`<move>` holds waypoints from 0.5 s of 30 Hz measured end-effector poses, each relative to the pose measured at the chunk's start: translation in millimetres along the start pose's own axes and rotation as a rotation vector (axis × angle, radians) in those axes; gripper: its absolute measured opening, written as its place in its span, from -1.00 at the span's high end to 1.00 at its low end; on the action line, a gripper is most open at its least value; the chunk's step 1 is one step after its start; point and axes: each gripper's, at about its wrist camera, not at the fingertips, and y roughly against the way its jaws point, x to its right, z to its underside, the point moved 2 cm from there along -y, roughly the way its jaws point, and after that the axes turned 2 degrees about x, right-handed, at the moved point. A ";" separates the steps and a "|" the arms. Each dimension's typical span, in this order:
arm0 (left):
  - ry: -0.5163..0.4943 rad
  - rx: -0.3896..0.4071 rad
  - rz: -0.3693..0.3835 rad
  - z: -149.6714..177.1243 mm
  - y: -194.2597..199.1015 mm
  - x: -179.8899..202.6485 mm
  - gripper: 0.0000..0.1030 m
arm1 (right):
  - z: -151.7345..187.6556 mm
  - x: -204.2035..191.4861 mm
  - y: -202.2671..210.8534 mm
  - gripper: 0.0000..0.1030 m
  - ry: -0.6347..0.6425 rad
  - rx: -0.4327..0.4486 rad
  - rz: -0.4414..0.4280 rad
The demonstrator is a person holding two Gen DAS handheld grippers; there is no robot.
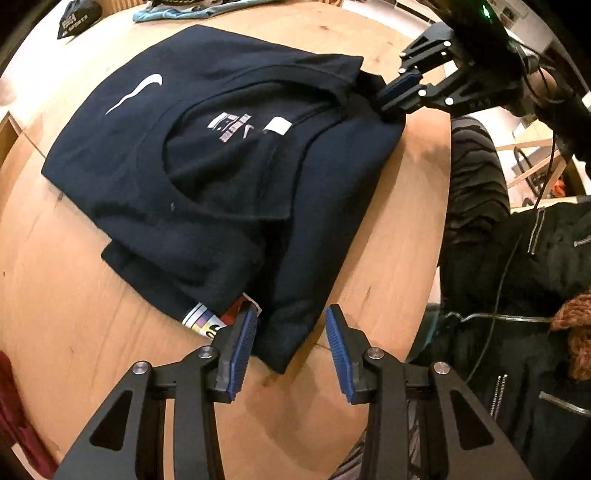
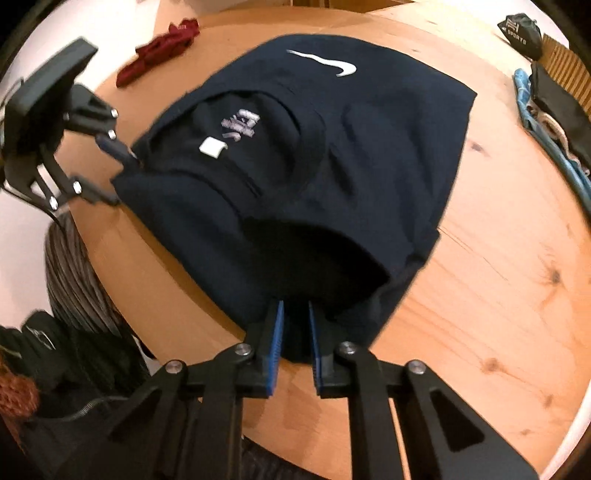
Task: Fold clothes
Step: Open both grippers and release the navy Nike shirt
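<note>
A navy shirt (image 1: 207,184) (image 2: 332,166) with a white swoosh lies folded on the round wooden table (image 1: 92,295) (image 2: 498,295), collar and neck label facing up. My left gripper (image 1: 291,310) (image 2: 123,181) stands open, straddling the shirt's near corner; one pad (image 1: 245,339) touches the cloth and the other stands clear of it. A printed patch (image 1: 207,317) peeks from under that corner. My right gripper (image 2: 295,304) (image 1: 388,99) is shut on the shirt's other edge, with dark cloth filling the narrow gap between its blue pads.
A dark red cloth (image 2: 159,55) (image 1: 14,406) lies on the table beyond the left gripper. A black sports bag (image 2: 521,35) (image 1: 77,18) and blue-and-black garments (image 2: 554,147) (image 1: 173,13) sit at the far rim. A black jacket (image 1: 535,258) is off the table's near edge.
</note>
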 end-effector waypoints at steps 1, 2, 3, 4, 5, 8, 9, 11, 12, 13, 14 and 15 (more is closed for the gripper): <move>-0.005 -0.024 -0.001 1.1 1.4 0.5 0.28 | -0.6 1.2 1.5 0.74 -0.031 -0.007 -0.033; 0.000 -0.037 -0.003 1.7 5.8 -0.9 0.28 | -1.8 2.8 5.3 0.74 -0.074 -0.009 -0.090; 0.012 -0.042 -0.004 1.9 11.3 -3.5 0.28 | -3.7 4.8 12.1 0.74 -0.106 0.012 -0.141; 0.024 -0.021 -0.006 -0.4 18.4 -6.6 0.28 | -7.1 8.6 24.7 0.74 -0.114 0.070 -0.144; 0.037 0.014 -0.008 -3.9 26.4 -10.0 0.28 | -9.2 12.2 37.1 0.73 -0.106 0.124 -0.082; 0.029 0.118 -0.065 -21.0 47.3 -14.1 0.23 | -10.2 19.4 50.9 0.70 -0.095 0.177 0.065; 0.003 0.123 -0.091 -25.1 47.8 -12.0 0.23 | -7.7 14.7 53.7 0.70 -0.082 0.177 0.082; -0.073 0.095 -0.116 -30.5 42.4 -5.0 0.23 | 0.2 -7.6 61.8 0.58 -0.013 0.170 0.127; -0.112 0.080 -0.125 -33.2 39.4 -1.4 0.23 | -0.2 -8.3 61.9 0.49 0.032 0.156 0.157; -0.142 0.063 -0.127 -34.5 33.9 2.6 0.23 | 2.4 -9.3 65.7 0.25 0.076 0.143 0.182; -0.166 0.048 -0.129 -35.3 28.4 5.7 0.23 | 3.1 -13.8 65.5 0.09 0.115 0.133 0.203; -0.178 0.034 -0.137 -36.6 23.9 5.1 0.23 | 2.3 -17.8 62.9 0.08 0.141 0.128 0.215</move>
